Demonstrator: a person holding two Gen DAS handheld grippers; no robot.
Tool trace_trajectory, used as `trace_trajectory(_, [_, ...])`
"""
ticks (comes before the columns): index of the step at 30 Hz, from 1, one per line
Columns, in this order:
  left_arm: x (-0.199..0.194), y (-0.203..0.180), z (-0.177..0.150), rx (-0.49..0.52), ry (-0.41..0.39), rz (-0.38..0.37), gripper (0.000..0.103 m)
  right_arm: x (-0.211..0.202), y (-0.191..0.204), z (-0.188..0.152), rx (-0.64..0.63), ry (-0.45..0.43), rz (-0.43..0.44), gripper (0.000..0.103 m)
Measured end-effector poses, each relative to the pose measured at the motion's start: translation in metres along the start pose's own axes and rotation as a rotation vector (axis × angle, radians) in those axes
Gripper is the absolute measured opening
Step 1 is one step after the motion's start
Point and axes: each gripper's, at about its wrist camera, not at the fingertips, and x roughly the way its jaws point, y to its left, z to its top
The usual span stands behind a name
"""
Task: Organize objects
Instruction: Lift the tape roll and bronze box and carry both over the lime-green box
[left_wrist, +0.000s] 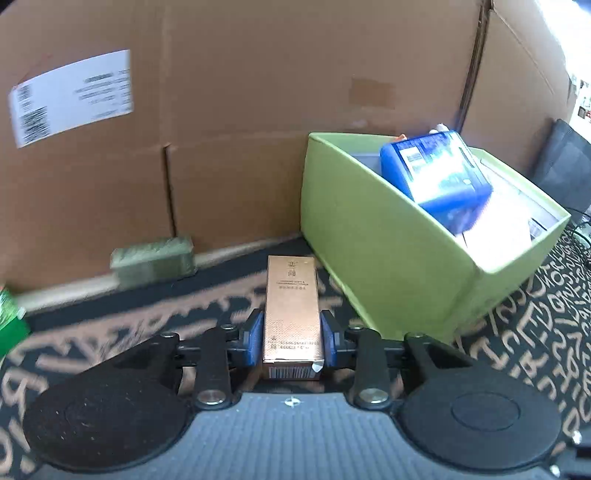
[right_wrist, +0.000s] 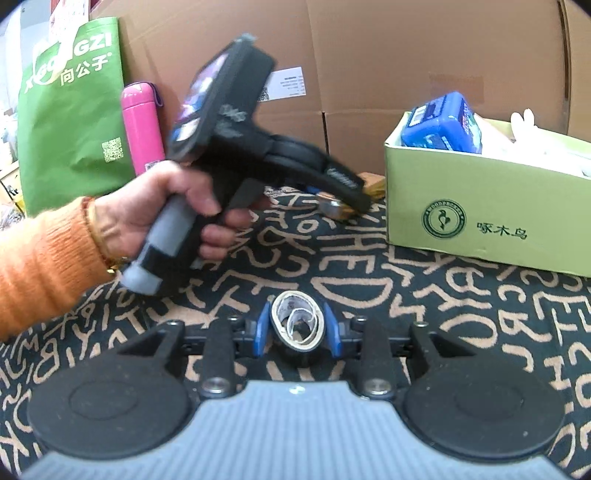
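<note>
One copper carton (left_wrist: 291, 314), lengthwise, pointing away

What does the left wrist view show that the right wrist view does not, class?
Only the left wrist view: the left gripper closed on a tall copper-coloured carton. Only the right wrist view: the right gripper holding a black tape roll, a pink flask, a green bag, and the hand with its orange sleeve. Both: the green cardboard box holding a blue packet.

**Hidden, cropped and blurred**

The white shipping label (left_wrist: 72, 96) on the brown cardboard wall is too smeared to read. A green packet (left_wrist: 9, 323) is cut by the left edge. The blue plastic pack (left_wrist: 436, 177) hides the light-green cardboard box's (left_wrist: 369, 240) contents.
</note>
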Motion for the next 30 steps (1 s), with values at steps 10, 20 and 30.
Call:
trace_trajectory(10, [-0.093, -0.015, -0.062, -0.084, 0.026, 0.074, 0.038, -0.009, 0.0, -0.006, -0.042, 0.001, -0.013, 0.035])
trace_trajectory(20, [-0.077, -0.03, -0.054, -0.026, 0.03, 0.169, 0.041, -0.007, 0.007, -0.007, -0.082, 0.017, -0.028, 0.037])
trace_trajectory(30, [-0.082, -0.037, -0.064, 0.004, 0.018, 0.2, 0.033, -0.007, 0.004, -0.008, -0.063, 0.016, -0.006, 0.031])
